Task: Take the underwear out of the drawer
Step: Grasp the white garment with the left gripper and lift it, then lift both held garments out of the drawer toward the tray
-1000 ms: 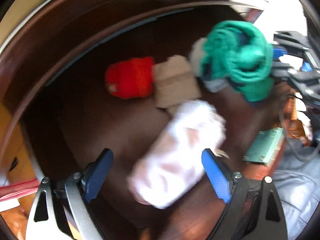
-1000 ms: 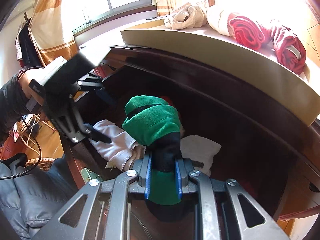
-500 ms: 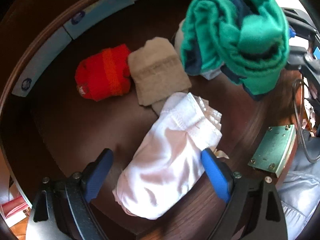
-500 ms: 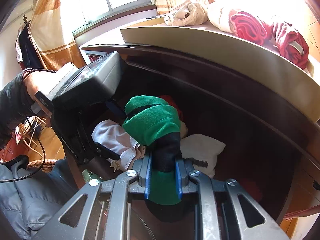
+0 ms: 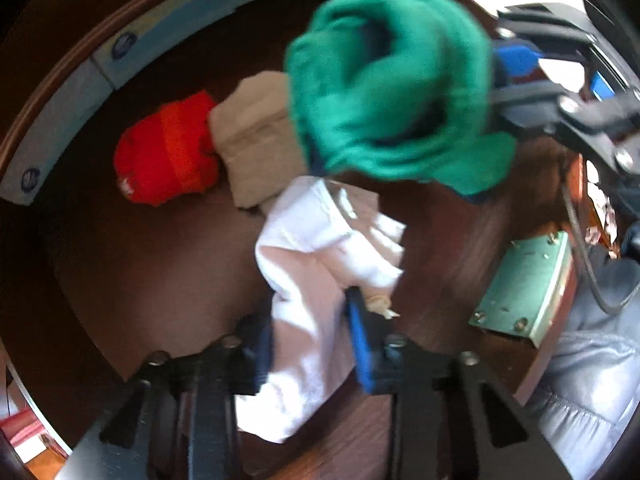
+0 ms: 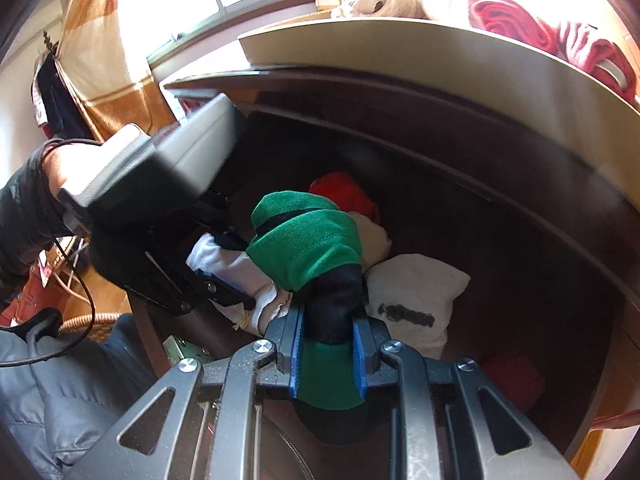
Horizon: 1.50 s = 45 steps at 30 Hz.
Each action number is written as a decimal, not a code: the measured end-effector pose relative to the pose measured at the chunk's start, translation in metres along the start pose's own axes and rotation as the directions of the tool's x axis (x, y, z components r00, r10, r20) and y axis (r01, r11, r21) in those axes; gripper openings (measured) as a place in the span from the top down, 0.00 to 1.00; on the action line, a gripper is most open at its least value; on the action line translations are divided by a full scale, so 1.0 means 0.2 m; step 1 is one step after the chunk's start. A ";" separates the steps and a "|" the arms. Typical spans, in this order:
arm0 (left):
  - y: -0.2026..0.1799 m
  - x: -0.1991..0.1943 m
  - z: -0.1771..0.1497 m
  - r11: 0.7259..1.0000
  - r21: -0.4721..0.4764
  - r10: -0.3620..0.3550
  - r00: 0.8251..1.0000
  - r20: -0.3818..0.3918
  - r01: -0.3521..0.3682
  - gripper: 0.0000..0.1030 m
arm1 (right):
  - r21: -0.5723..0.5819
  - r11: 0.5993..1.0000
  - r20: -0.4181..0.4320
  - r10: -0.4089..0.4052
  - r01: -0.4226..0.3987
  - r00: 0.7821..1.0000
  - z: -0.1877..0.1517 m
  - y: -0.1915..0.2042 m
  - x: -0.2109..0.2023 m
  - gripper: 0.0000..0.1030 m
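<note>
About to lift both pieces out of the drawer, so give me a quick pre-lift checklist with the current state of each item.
1. Left gripper clamped on the white underwear: ok; its jaws have just been closing, cloth bunched between the pads.
2. Right gripper shut on the green garment: ok.
3. Green garment clear of the white piece: cannot tell; they overlap in both views.
4. Red item and beige item free of the white piece: cannot tell; the beige one touches it.
5. Drawer open: ok.
</note>
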<state>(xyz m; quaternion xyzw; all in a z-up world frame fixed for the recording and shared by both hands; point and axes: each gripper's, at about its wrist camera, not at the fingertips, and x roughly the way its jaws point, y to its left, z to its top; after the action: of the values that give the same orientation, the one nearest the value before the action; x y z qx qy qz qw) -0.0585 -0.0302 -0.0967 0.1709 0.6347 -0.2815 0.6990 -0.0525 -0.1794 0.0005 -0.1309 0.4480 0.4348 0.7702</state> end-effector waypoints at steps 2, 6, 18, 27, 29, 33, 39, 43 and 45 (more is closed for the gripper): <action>-0.03 -0.02 -0.02 1.000 0.007 0.008 1.000 0.026 -0.008 0.81 | -0.023 1.000 -0.014 -0.009 0.008 1.000 0.02 0.01 0.01 0.77; -0.05 -0.09 -0.04 1.000 -0.004 0.011 0.996 0.092 -0.011 0.85 | -0.046 0.999 0.003 -0.011 0.011 1.000 0.05 0.06 0.02 0.79; -0.07 -0.32 -0.27 0.991 -0.137 0.045 0.953 0.300 -0.004 0.86 | 0.012 1.000 0.119 -0.028 0.027 0.992 0.00 0.05 -0.06 0.80; -0.01 -0.37 -0.56 0.967 -0.248 0.061 0.904 0.424 0.051 0.86 | 0.066 0.998 0.212 0.000 -0.014 0.977 -0.04 0.02 -0.12 0.80; 0.04 -0.40 -0.58 0.964 -0.260 0.064 0.891 0.449 0.062 0.86 | 0.078 0.997 0.231 0.005 -0.024 0.973 -0.04 0.02 -0.14 0.80; 0.01 -0.43 -0.63 0.961 -0.275 0.106 0.876 0.470 0.031 0.86 | 0.101 0.994 0.250 0.015 -0.041 0.968 -0.05 0.00 -0.15 0.79; 0.05 -0.48 -0.63 0.944 -0.327 0.140 0.847 0.512 0.042 0.86 | 0.112 0.992 0.286 0.025 -0.059 0.958 -0.06 0.01 -0.15 0.79; 0.07 -0.48 -0.66 0.932 -0.362 0.188 0.828 0.529 0.020 0.86 | 0.125 0.989 0.304 0.033 -0.074 0.952 -0.07 0.01 -0.15 0.79; 0.07 -0.49 -0.66 0.926 -0.378 0.205 0.820 0.535 0.015 0.86 | 0.132 0.988 0.313 0.036 -0.081 0.949 -0.08 0.00 -0.15 0.79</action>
<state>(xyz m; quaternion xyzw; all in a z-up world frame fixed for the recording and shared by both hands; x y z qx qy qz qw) -0.1578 0.0775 -0.0204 -0.0210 0.4308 -0.1606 0.8878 -0.0684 -0.2046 0.0156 0.0077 0.3554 0.4392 0.8251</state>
